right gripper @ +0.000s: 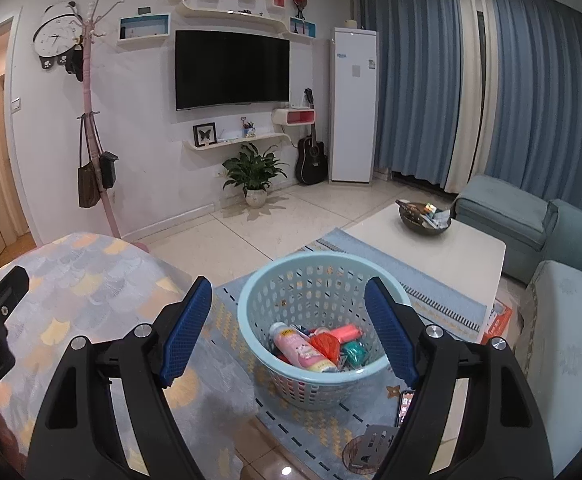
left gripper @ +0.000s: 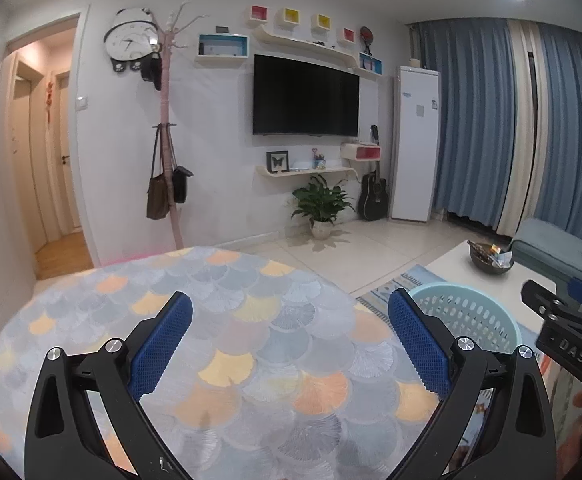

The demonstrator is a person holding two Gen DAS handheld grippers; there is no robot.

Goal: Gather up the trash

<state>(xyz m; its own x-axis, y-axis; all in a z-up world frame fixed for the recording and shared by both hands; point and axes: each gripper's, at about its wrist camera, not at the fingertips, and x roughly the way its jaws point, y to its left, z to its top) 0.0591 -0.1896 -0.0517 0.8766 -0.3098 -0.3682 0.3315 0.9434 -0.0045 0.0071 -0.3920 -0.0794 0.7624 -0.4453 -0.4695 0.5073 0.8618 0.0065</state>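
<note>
Below centre of the right wrist view, we see the basket holding trash between our right gripper fingers; both grippers, including the left gripper, gape empty.

Open gap above the basket, cloth-covered table close on its left

The pale blue perforated plastic basket is open-topped, nothing above its rim; the round table under a scallop-patterned cloth crowds its left side, the white rectangular coffee table stands behind it.
</note>
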